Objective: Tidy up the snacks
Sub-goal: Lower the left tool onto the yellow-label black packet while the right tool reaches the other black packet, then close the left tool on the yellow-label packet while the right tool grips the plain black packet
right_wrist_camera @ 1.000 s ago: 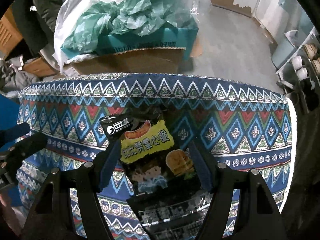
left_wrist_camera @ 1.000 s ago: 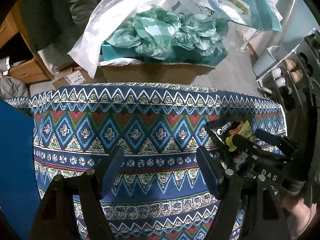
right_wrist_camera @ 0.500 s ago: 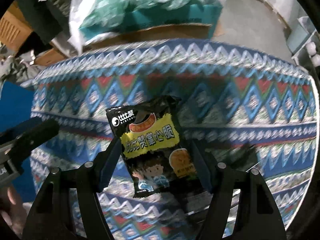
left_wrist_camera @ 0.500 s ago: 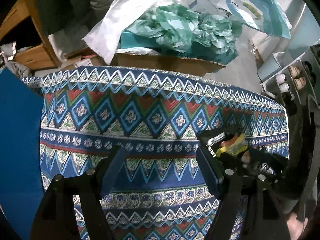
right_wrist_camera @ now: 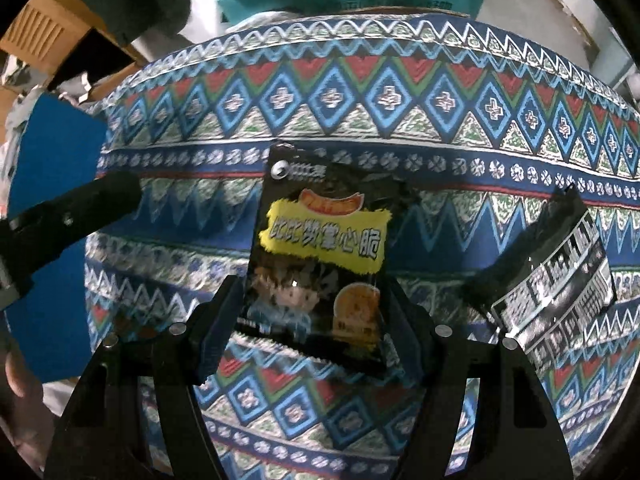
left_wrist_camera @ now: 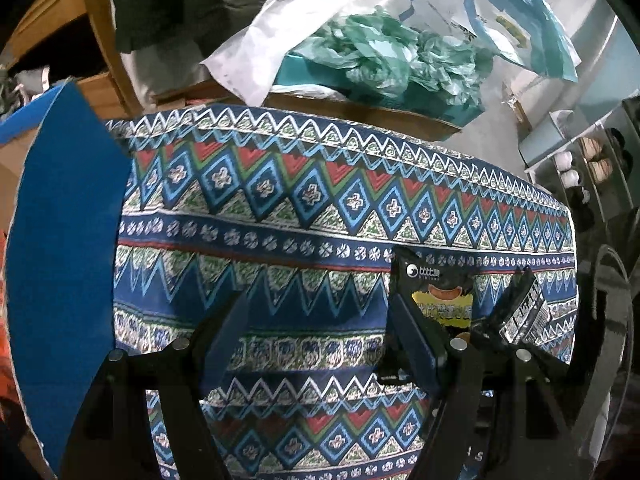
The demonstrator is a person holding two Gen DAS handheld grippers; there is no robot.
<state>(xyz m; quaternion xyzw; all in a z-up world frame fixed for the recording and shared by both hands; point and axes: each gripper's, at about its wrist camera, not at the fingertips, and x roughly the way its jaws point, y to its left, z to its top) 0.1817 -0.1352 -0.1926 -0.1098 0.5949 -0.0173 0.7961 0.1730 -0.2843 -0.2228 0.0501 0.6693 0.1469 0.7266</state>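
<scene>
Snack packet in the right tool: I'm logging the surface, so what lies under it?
Under the snack packet shows only the patterned tablecloth. The cloth directly behind the packet is covered, so anything there cannot be seen.

A patterned cloth (left_wrist_camera: 320, 208) covers the desk. Behind the desk sits a cardboard box (left_wrist_camera: 360, 110) stuffed with green tissue paper (left_wrist_camera: 384, 56).
</scene>
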